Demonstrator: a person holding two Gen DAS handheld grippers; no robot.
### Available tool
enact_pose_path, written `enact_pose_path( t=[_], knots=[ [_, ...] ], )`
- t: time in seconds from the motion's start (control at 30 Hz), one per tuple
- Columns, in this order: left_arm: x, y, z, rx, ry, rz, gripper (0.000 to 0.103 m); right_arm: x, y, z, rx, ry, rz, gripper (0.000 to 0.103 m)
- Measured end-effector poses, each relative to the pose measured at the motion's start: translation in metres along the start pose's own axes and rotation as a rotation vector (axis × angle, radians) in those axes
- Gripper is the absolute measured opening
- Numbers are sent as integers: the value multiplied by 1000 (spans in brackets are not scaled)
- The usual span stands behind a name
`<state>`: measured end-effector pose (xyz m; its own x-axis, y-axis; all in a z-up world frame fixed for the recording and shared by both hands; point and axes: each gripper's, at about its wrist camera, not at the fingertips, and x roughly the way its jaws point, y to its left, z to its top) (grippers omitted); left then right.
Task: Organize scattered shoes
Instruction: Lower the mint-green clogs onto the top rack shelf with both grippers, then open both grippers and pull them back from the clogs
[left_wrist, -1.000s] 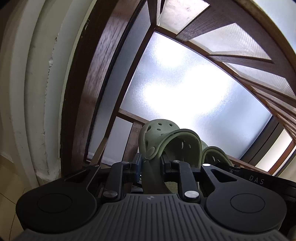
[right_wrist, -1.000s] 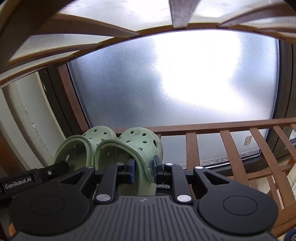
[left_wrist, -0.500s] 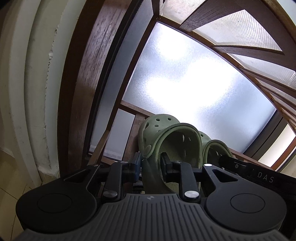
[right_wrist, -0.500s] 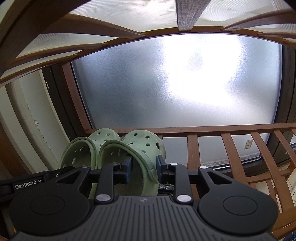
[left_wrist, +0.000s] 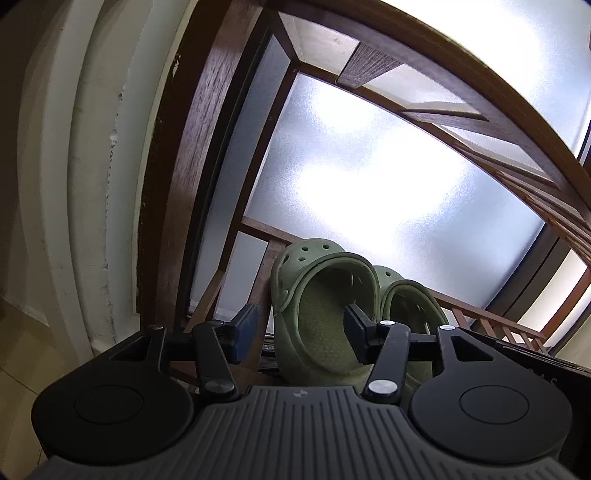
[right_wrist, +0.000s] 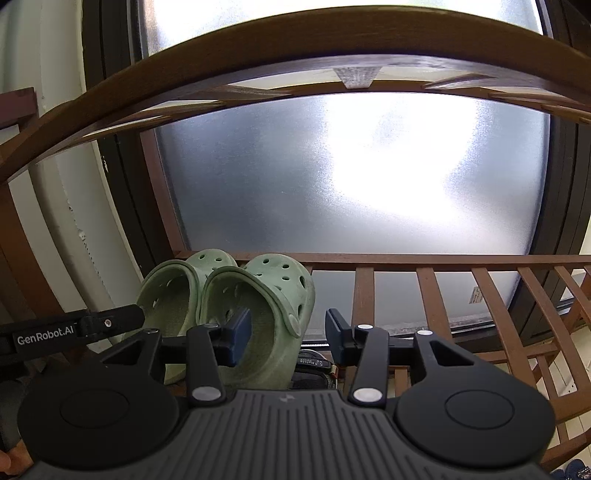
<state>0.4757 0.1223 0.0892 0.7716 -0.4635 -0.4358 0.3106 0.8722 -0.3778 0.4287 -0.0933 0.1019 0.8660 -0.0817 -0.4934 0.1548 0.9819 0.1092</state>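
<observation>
On my left wrist feed, my left gripper (left_wrist: 301, 334) fills the bottom of the frame with its jaws spread wide. Between them stands a green clog (left_wrist: 321, 314), heel opening facing me, toe up. One finger sits inside that opening at lower centre; the other hangs clear of the clog's outer side. I can't tell whether the inner finger touches the clog. A second green clog (left_wrist: 410, 306) stands just beside it, to the right. Behind both runs a wooden rack rail (left_wrist: 258, 225), with a frosted window (left_wrist: 369, 184) glowing across the upper right.
</observation>
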Motion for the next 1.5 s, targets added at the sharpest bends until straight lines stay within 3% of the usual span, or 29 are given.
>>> enact_pose_path(
  t=[0.23,0.87,1.27,1.5],
  knots=[
    [-21,-14,-10,36,7,-17,58,-36,-12,-9,-12,-1,-7,62],
    [-60,-53,-58,133,37,-99,63,-113,-50,-53,-4,34,4,68],
    [-59,-77,-117,199,123,-143,63,-146,-72,-91,11,47,-20,79],
    [-55,-87,-153,229,171,-158,64,-154,-91,-124,35,77,-41,80]
  ],
)
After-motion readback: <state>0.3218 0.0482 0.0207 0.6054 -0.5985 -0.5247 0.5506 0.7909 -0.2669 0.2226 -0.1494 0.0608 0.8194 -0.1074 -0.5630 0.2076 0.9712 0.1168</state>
